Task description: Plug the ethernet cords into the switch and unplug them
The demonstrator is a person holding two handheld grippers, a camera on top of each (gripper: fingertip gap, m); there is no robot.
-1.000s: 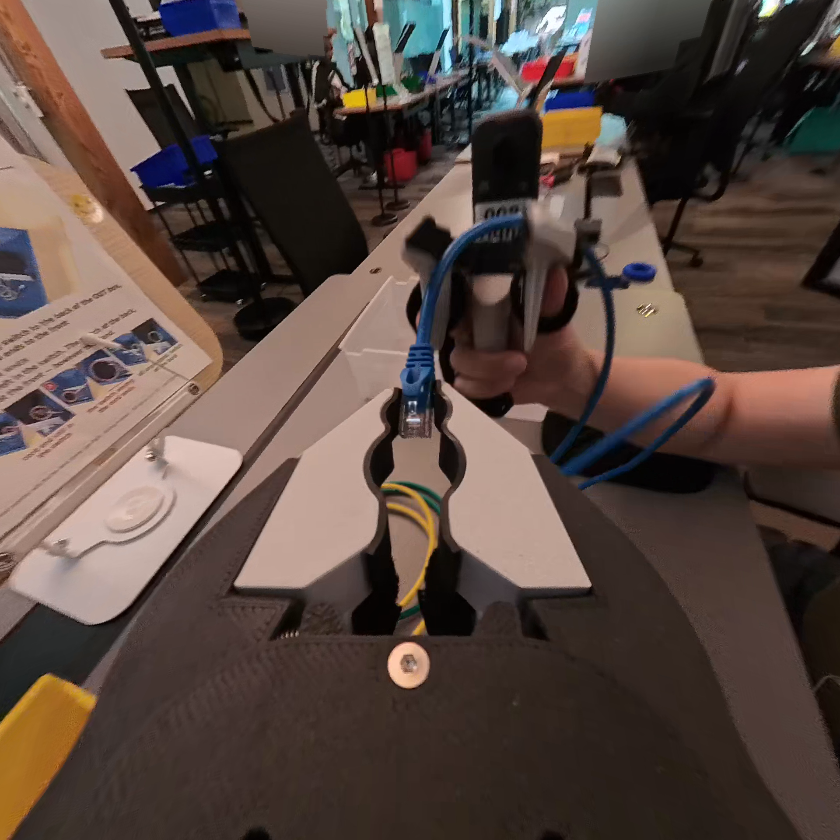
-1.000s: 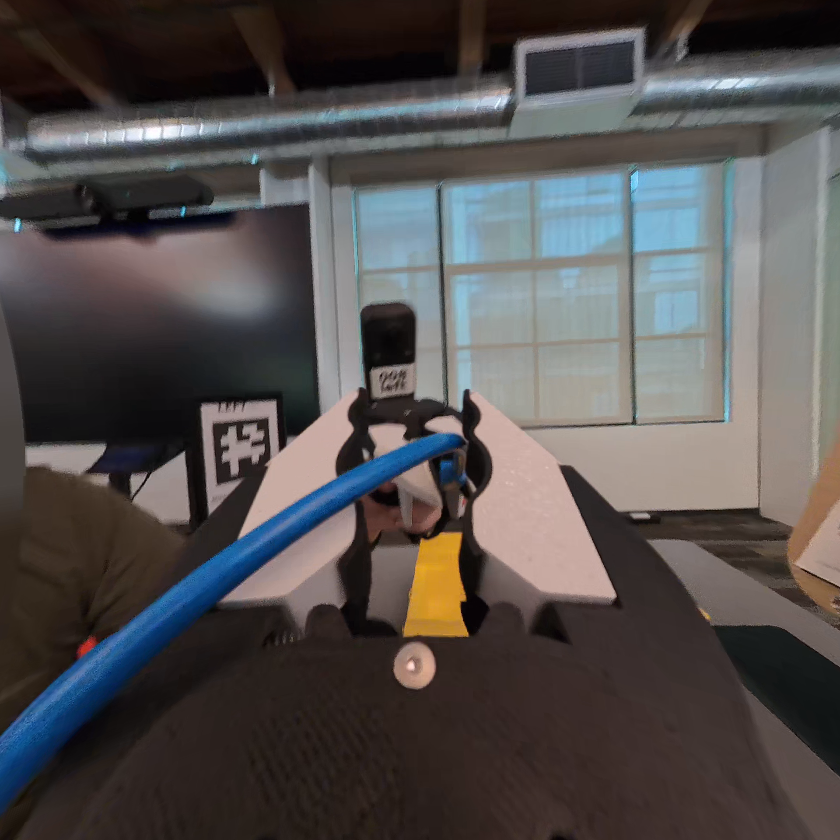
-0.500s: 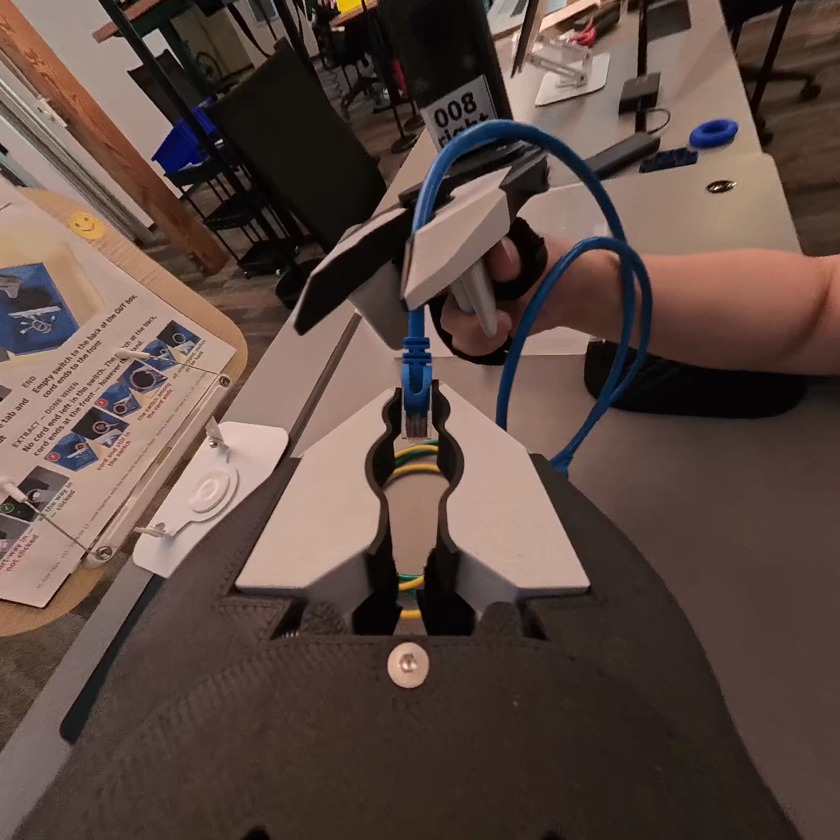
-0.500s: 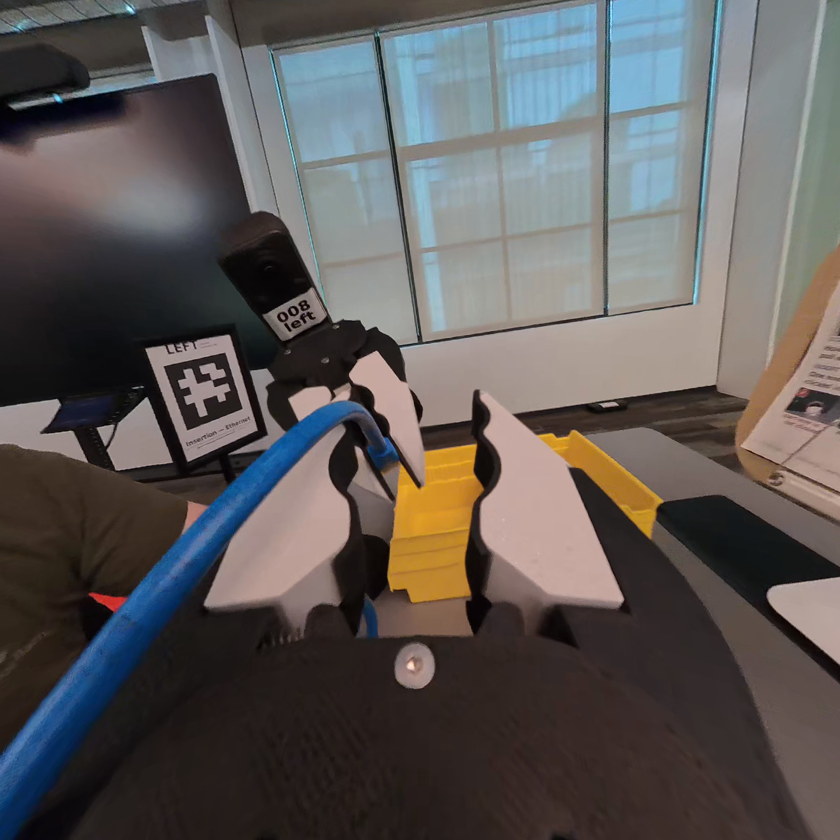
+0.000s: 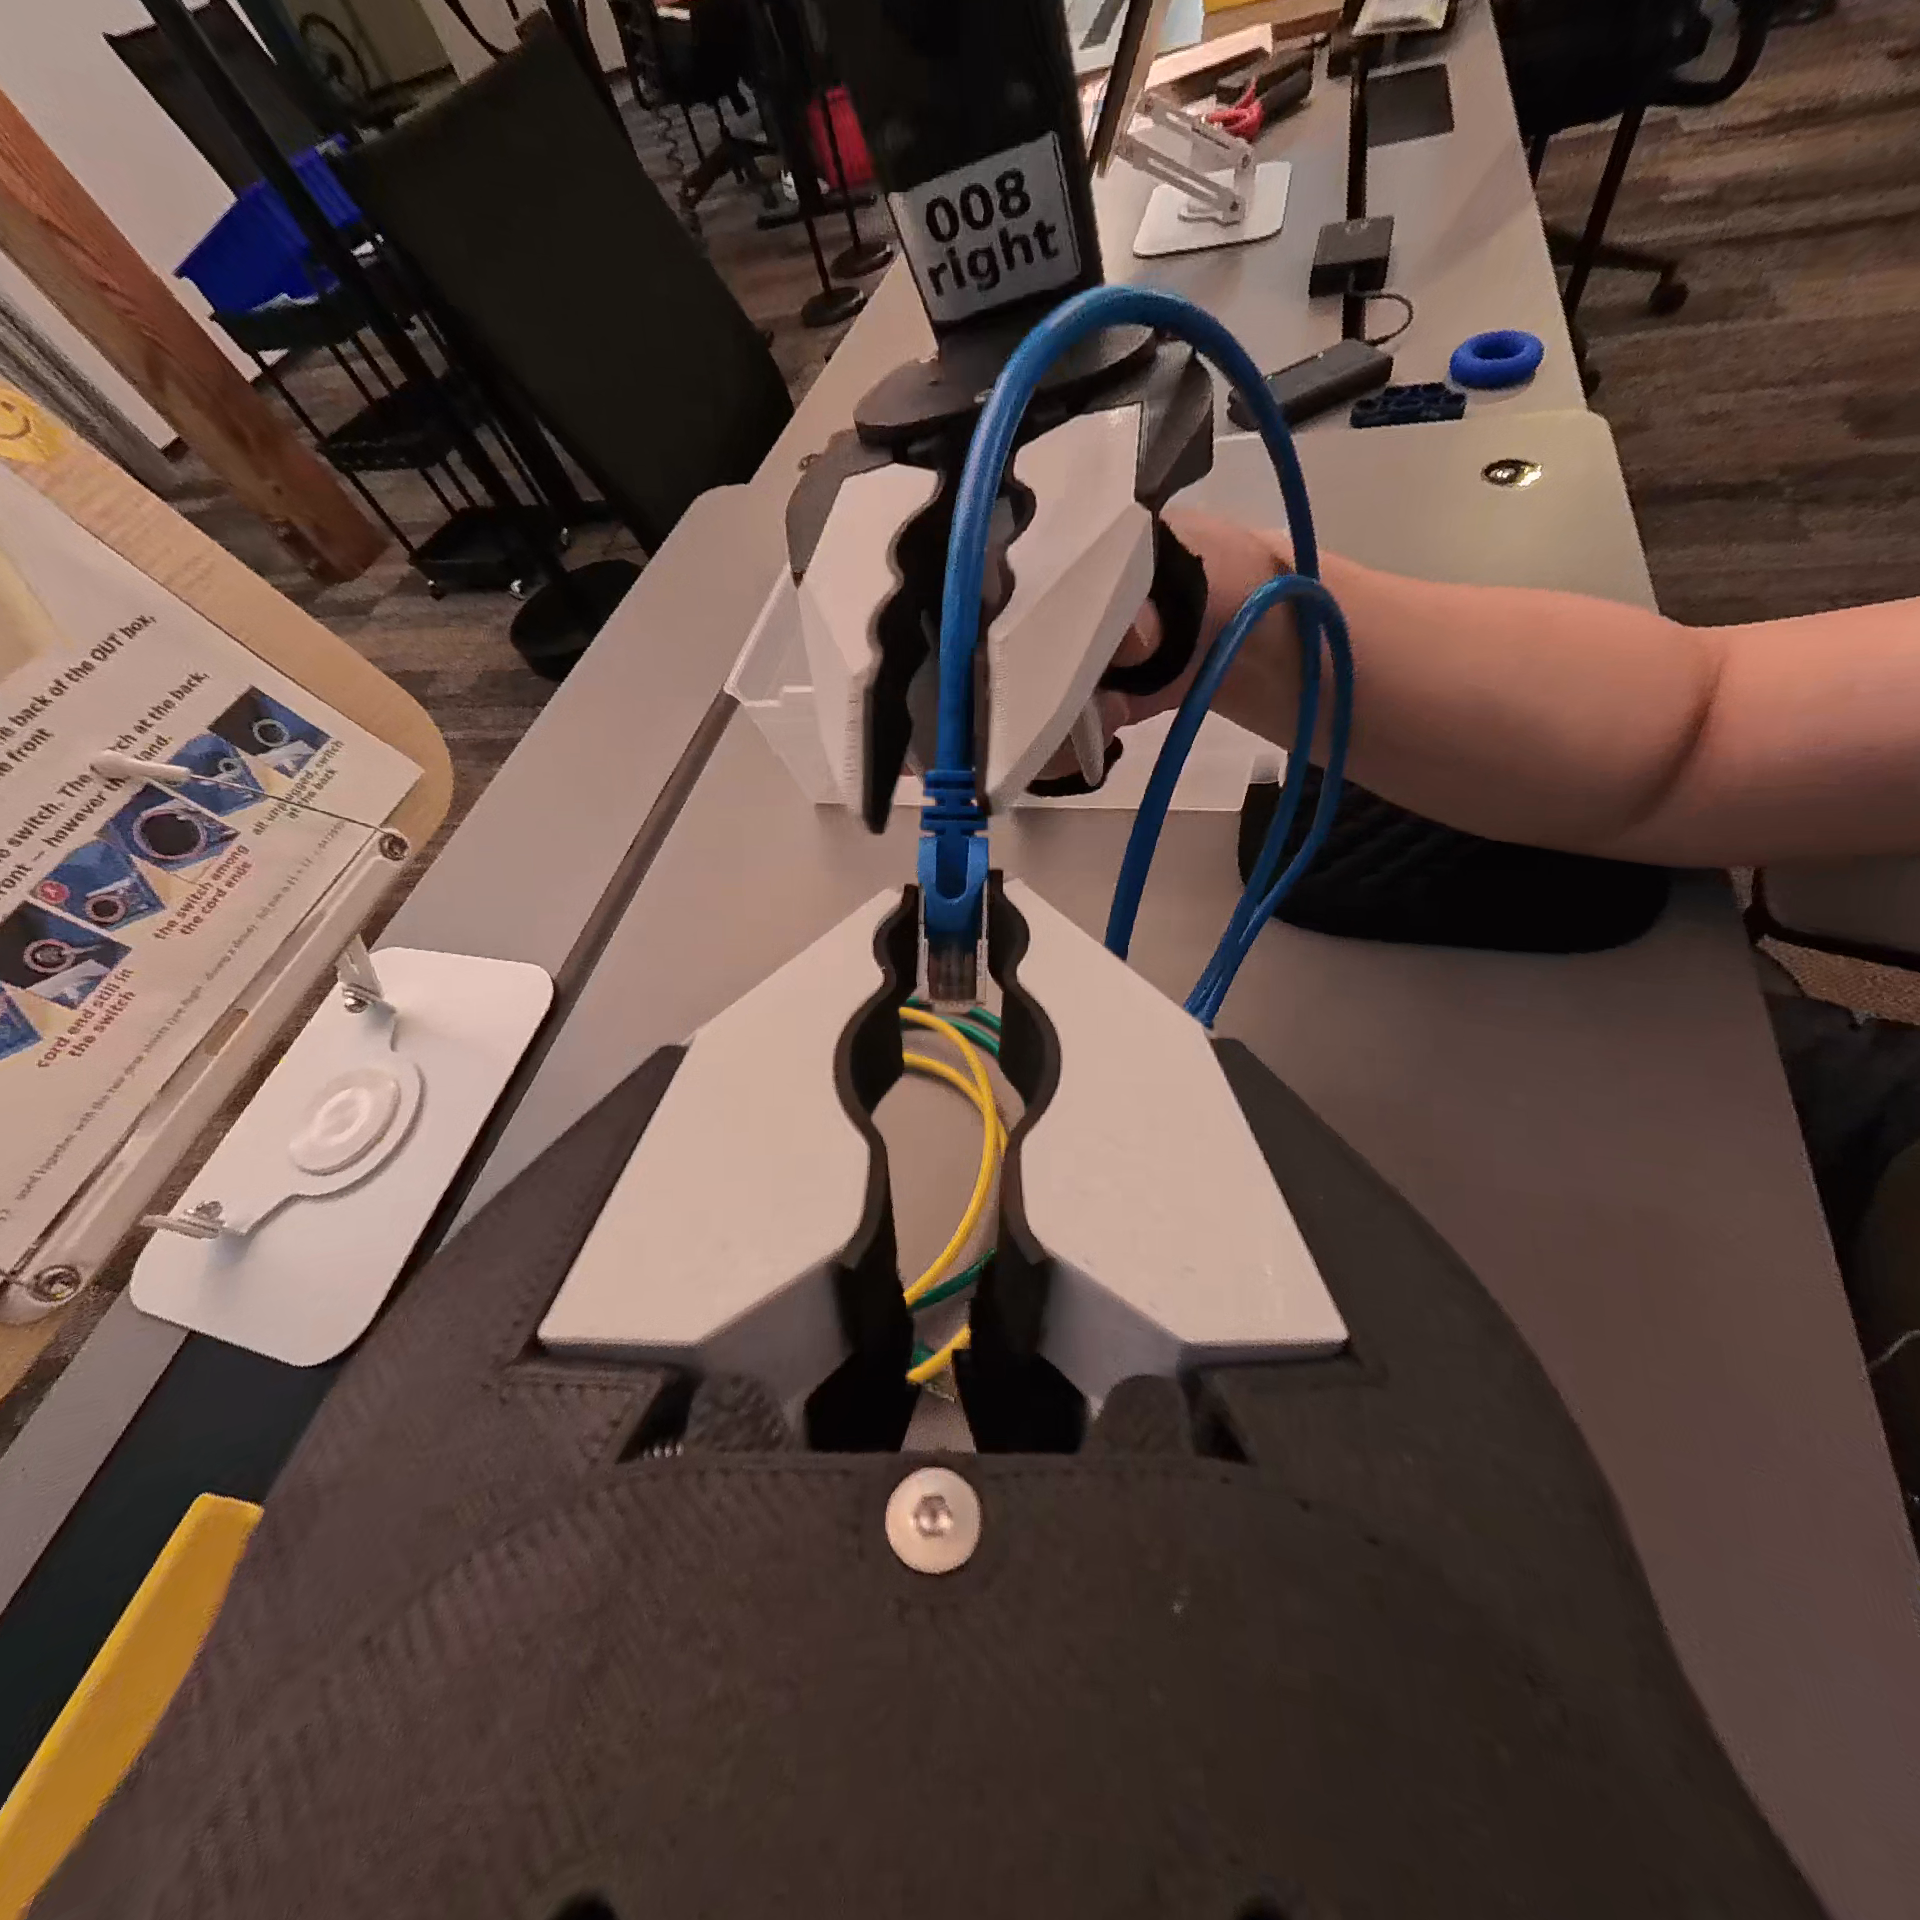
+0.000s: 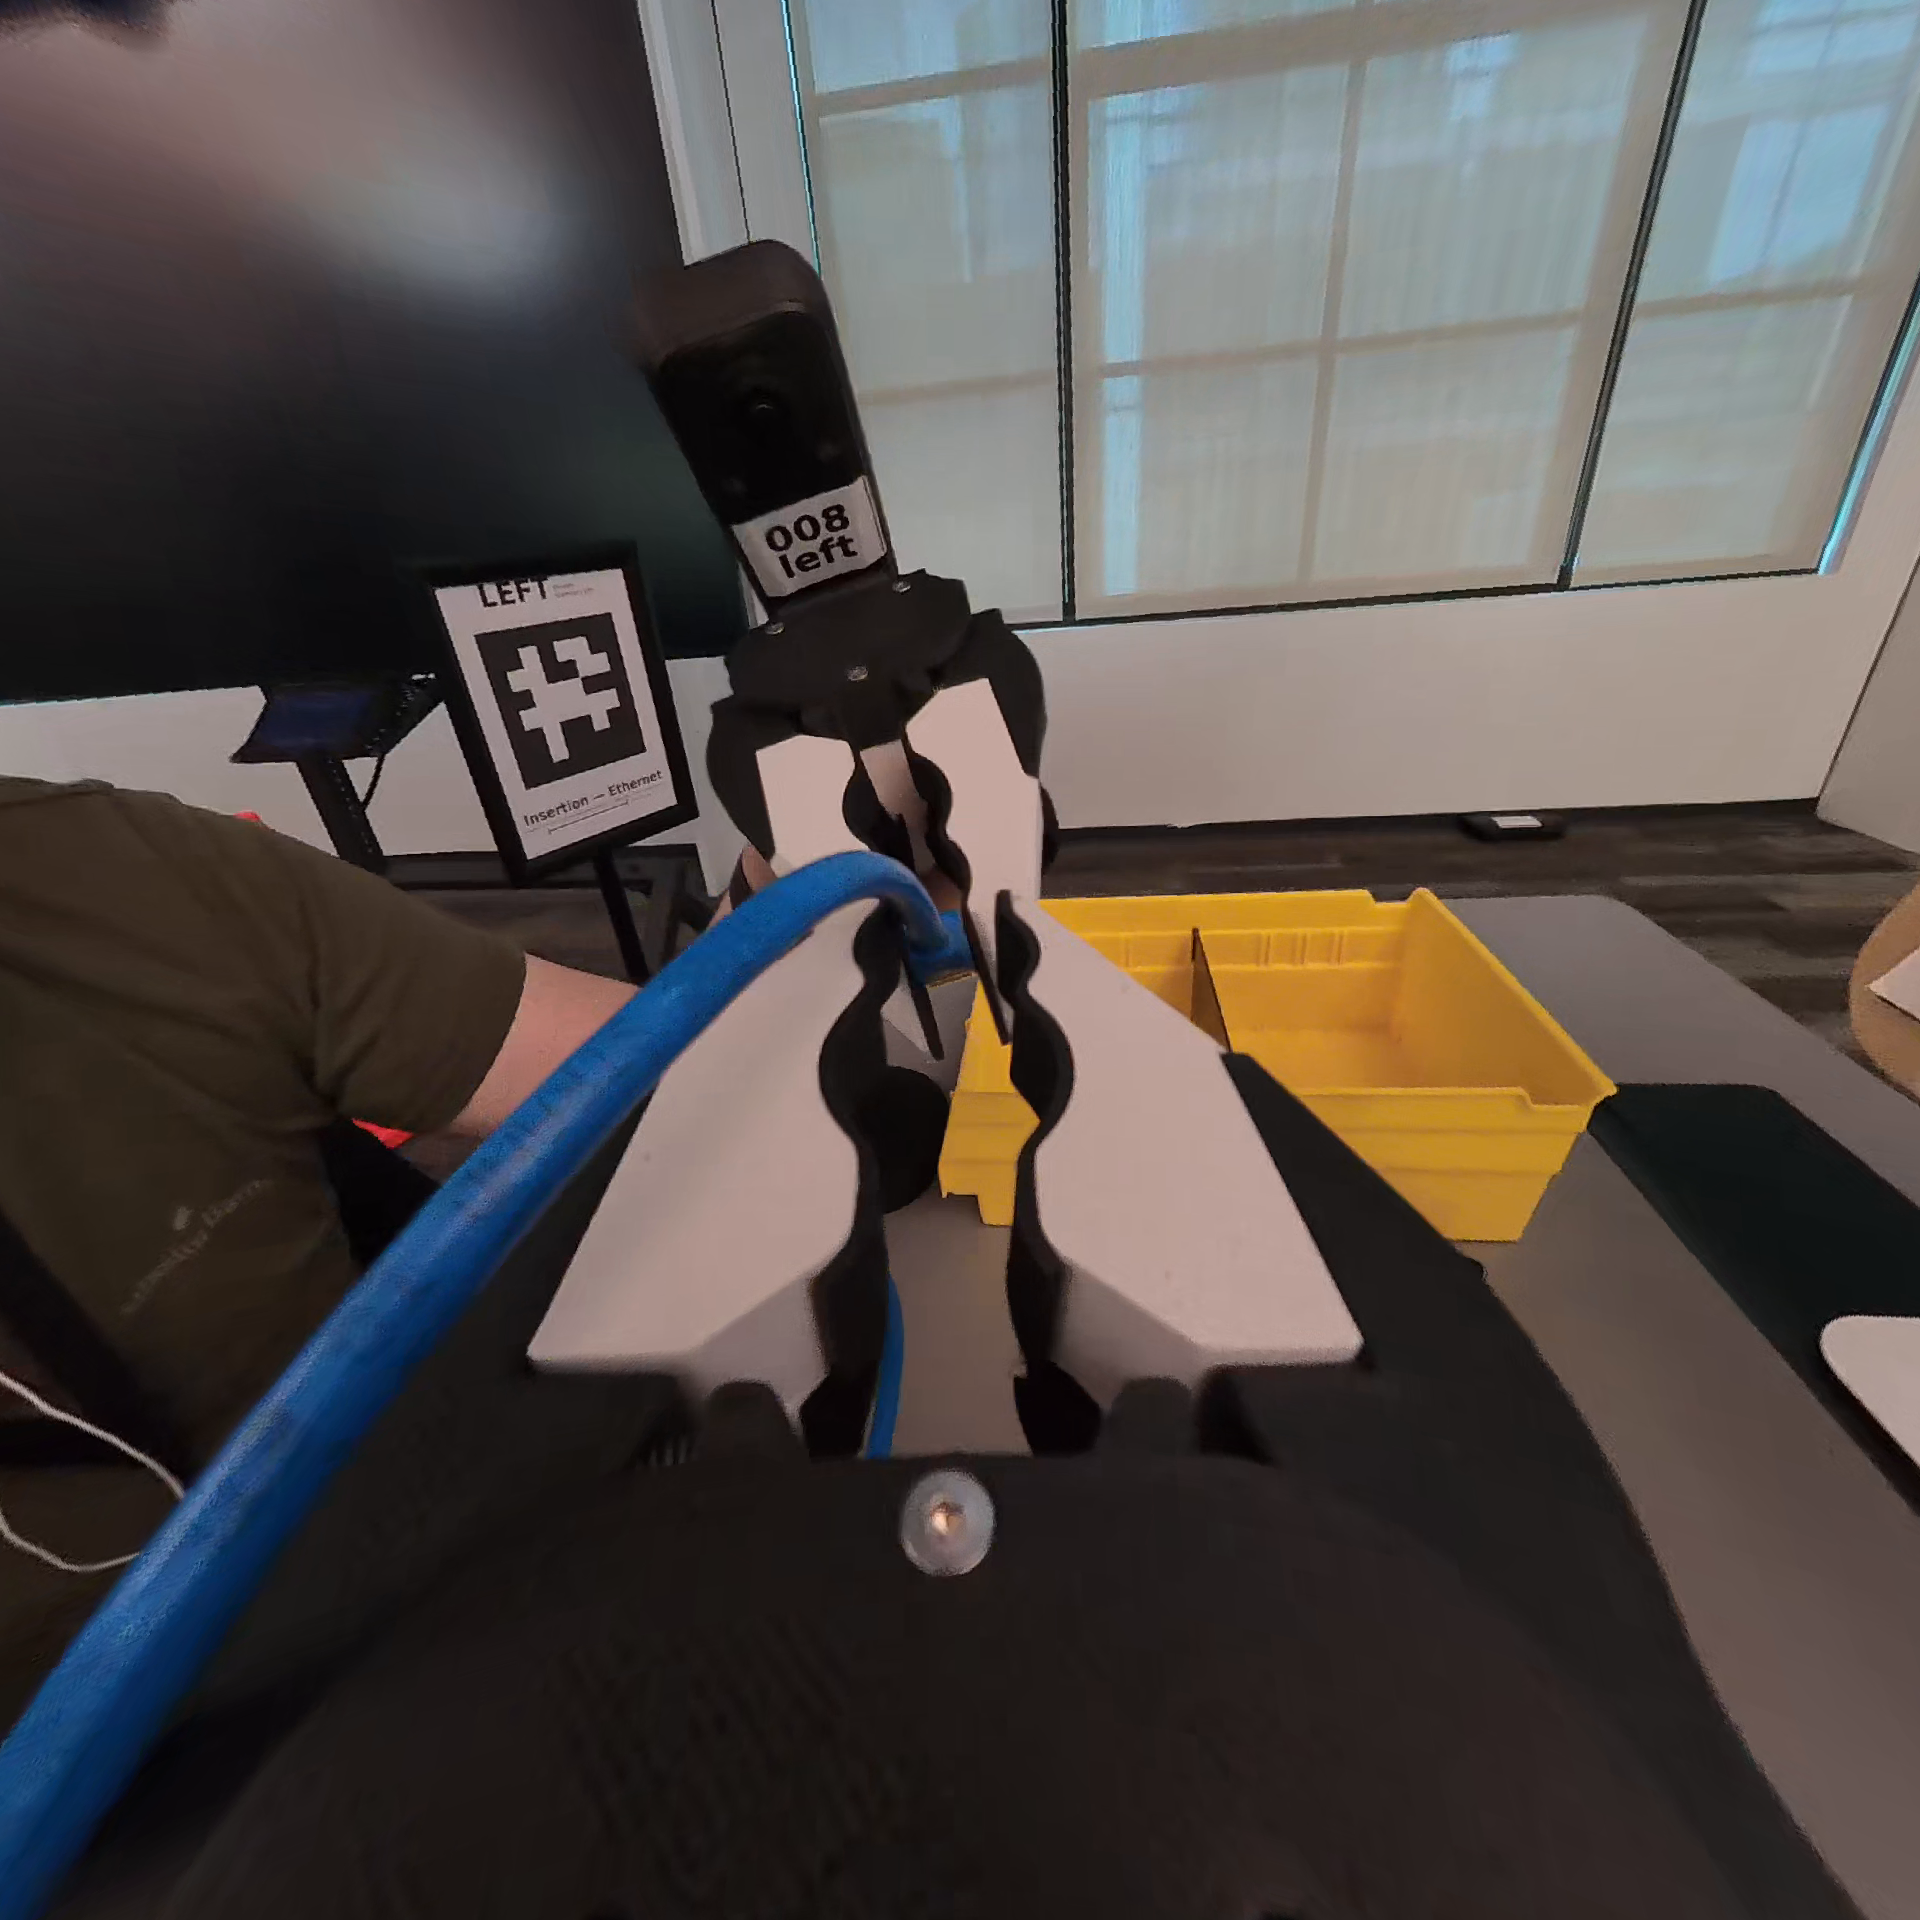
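Observation:
My left gripper (image 5: 951, 904) is shut on the clear plug (image 5: 951, 961) of a blue ethernet cord (image 5: 1288, 499). The cord rises from the plug, passes loosely between the jaws of my right gripper (image 5: 935, 810) facing it, and loops down to the table on the right. In the right wrist view my right gripper (image 6: 940, 914) is open, and the blue cord (image 6: 520, 1174) lies over its left finger. The left gripper (image 6: 961, 1029) meets it tip to tip. Yellow and green cords (image 5: 971, 1122) lie on the table beneath. No switch is in view.
A yellow divided bin (image 6: 1351, 1039) stands on the grey table behind the left gripper. An instruction board (image 5: 156, 831) on a white base (image 5: 343, 1143) stands at the left. A clear bin (image 5: 790, 717) and a black mat (image 5: 1434, 883) lie beyond. A person's forearm (image 5: 1507, 717) reaches in from the right. Only a small space, under 4 cm, lies between the two pairs of fingers.
My right gripper has opened from around the blue cord and both grippers have tilted down toward the table. My left gripper has kept hold of the plug throughout.

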